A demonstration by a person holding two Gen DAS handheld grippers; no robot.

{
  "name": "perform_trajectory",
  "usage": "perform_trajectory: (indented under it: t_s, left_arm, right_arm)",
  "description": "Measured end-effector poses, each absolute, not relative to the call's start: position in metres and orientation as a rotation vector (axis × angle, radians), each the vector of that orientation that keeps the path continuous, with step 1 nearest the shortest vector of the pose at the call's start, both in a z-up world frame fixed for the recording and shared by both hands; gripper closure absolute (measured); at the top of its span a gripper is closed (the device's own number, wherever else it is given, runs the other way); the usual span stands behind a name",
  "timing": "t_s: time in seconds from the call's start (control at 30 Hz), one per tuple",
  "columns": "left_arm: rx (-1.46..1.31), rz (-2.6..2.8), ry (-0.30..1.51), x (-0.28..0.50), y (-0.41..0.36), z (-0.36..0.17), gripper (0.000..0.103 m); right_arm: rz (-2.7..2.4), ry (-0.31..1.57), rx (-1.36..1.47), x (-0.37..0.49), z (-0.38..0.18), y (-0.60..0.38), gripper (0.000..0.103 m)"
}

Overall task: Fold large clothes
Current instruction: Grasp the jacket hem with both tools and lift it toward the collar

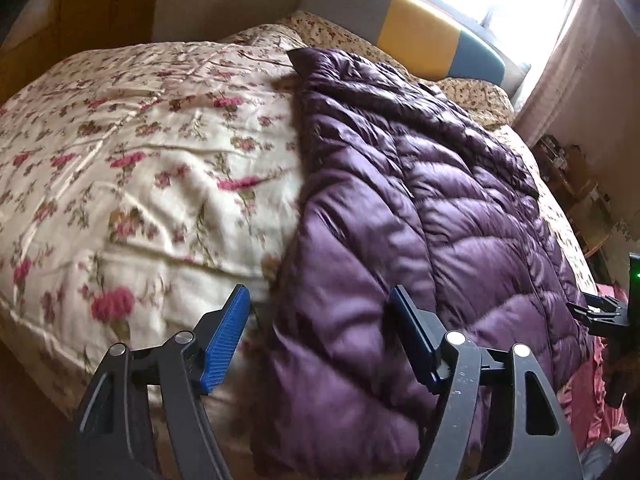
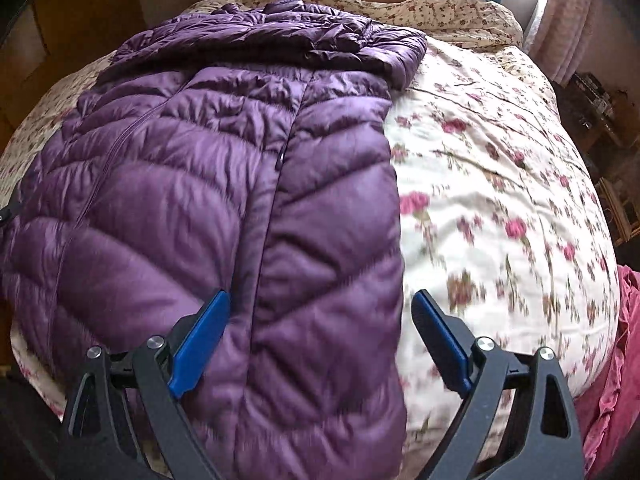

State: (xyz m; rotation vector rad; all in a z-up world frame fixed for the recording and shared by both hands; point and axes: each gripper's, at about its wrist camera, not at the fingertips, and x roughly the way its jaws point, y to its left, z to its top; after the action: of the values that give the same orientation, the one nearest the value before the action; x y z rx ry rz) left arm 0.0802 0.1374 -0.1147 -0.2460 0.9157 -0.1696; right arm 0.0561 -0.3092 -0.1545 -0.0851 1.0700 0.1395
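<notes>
Jacket: I see the purple quilted jacket lying flat on the floral bedspread.
Left claw: I hold it wide open, empty, above the jacket's near edge.
Right claw: likewise spread, gripping nothing, over the hem.

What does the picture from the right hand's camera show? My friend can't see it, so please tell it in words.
A puffy purple jacket lies spread on a bed with a flowered cream quilt. The right gripper hangs above the jacket's near right edge, blue fingers wide apart and holding nothing. Flowered pillows sit at the far end.
</notes>
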Motion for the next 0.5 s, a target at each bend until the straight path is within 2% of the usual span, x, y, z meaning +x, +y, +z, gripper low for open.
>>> perform_trajectory:
  t_s: [0.07, 0.13, 0.2, 0.23, 0.3, 0.33, 0.4, 0.43, 0.5]
  left_arm:
    - [-0.244, -0.169, 0.917, 0.074, 0.135, -0.116, 0.035]
    - [-0.231, -0.166, 0.915, 0.069, 0.132, -0.115, 0.044]
    - [-0.235, -0.17, 0.916, 0.068, 0.131, -0.115, 0.05]
    - [-0.227, -0.172, 0.914, 0.065, 0.129, -0.114, 0.057]
    - [-0.213, -0.18, 0.913, 0.063, 0.126, -0.114, 0.067]
    - [-0.205, -0.186, 0.911, 0.061, 0.125, -0.113, 0.074]
    - [-0.197, -0.192, 0.907, 0.059, 0.123, -0.111, 0.086]
    - [-0.193, -0.194, 0.902, 0.058, 0.122, -0.109, 0.091]
    - [-0.187, -0.209, 0.889, 0.056, 0.121, -0.102, 0.095]
  right_arm:
    - [0.148, 1.07, -0.072, 0.05, -0.156, -0.308, 0.025]
    - [0.159, 1.061, -0.077, 0.044, -0.155, -0.304, 0.034]
    - [0.168, 1.052, -0.107, 0.043, -0.153, -0.296, 0.048]
    - [0.17, 1.048, -0.135, 0.042, -0.151, -0.291, 0.052]
    - [0.178, 1.037, -0.195, 0.039, -0.15, -0.281, 0.066]
    - [0.178, 1.032, -0.219, 0.039, -0.149, -0.276, 0.068]
    - [0.176, 1.013, -0.287, 0.036, -0.148, -0.267, 0.081]
    - [0.169, 0.999, -0.319, 0.034, -0.145, -0.262, 0.084]
    - [0.16, 0.975, -0.356, 0.031, -0.141, -0.257, 0.091]
